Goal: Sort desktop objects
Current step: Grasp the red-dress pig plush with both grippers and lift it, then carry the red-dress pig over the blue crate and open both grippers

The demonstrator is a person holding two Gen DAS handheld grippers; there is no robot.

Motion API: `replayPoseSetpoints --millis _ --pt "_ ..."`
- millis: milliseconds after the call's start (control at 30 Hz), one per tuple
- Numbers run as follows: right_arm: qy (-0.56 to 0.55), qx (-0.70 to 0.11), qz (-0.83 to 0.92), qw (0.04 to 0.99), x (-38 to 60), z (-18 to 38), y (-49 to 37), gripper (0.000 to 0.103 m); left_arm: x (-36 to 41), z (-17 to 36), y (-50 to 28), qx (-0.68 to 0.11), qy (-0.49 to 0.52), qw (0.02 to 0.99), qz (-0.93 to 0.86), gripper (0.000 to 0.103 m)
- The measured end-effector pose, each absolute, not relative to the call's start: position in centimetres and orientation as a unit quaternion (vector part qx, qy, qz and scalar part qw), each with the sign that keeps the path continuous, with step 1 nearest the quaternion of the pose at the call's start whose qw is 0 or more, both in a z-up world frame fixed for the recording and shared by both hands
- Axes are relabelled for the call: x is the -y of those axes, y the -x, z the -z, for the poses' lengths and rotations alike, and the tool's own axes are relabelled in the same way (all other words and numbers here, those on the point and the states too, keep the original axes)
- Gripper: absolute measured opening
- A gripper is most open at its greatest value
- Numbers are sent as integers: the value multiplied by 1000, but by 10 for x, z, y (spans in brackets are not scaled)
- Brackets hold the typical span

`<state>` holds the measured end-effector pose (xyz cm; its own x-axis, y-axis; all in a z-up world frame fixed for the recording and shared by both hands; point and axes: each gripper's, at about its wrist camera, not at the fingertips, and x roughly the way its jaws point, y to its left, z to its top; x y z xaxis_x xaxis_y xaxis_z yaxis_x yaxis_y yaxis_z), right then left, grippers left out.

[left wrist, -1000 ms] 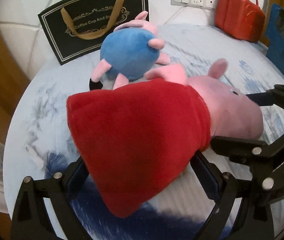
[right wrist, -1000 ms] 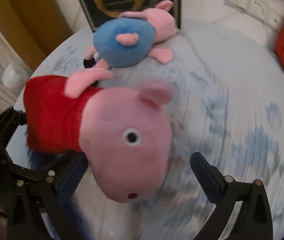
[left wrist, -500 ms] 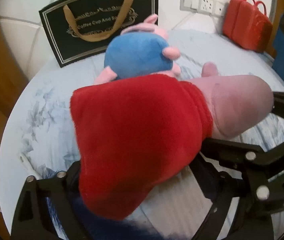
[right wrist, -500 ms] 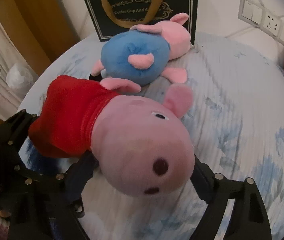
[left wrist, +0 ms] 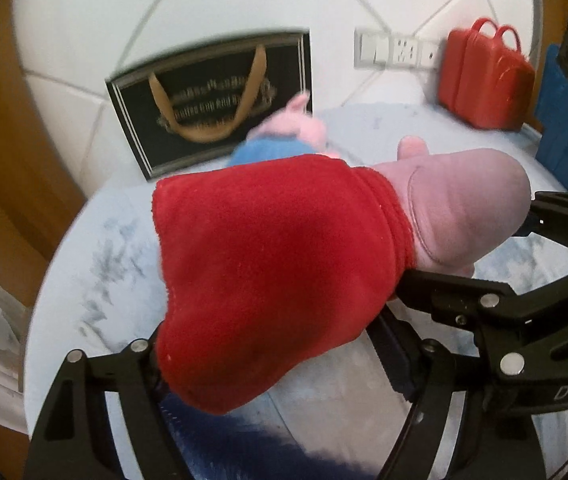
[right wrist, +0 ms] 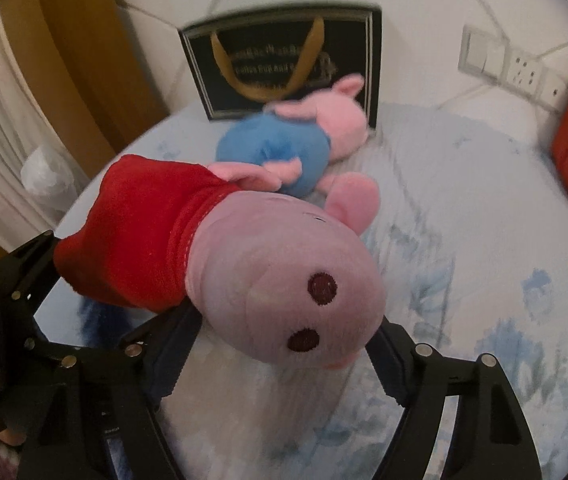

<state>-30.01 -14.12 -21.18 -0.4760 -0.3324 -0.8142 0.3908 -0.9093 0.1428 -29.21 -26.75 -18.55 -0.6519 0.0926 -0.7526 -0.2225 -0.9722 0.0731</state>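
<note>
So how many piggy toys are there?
2. The red-dress pig is up between both grippers, the left gripper at its dress and the right gripper at its head. The blue-shirt pig lies behind it, by the black bag. More could be hidden.

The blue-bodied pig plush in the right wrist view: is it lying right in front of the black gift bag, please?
Yes, the blue-bodied pig plush lies on the table directly before the black gift bag.

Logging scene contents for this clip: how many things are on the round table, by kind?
Plush pigs: 2, the red-dress pig held up between both tongs, and the blue pig lying on the table.
Black gift bag: 1.
Red case: 1.
Total: 4.
</note>
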Motion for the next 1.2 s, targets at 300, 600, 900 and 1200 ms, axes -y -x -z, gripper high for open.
replayPoseSetpoints --millis 300,600,900,1200 --pt "-391 -28 896 206 112 126 249 79 239 101 242 -89 330 95 -935 80" --pt "-327 -24 927 181 57 51 172 79 189 35 179 -92 273 120 -950 80" --pt "-275 -16 951 140 -18 2 102 79 115 -11 124 -101 214 164 -958 80" --pt "-231 -10 969 86 -128 -38 46 79 -4 -43 89 -110 167 215 -956 80"
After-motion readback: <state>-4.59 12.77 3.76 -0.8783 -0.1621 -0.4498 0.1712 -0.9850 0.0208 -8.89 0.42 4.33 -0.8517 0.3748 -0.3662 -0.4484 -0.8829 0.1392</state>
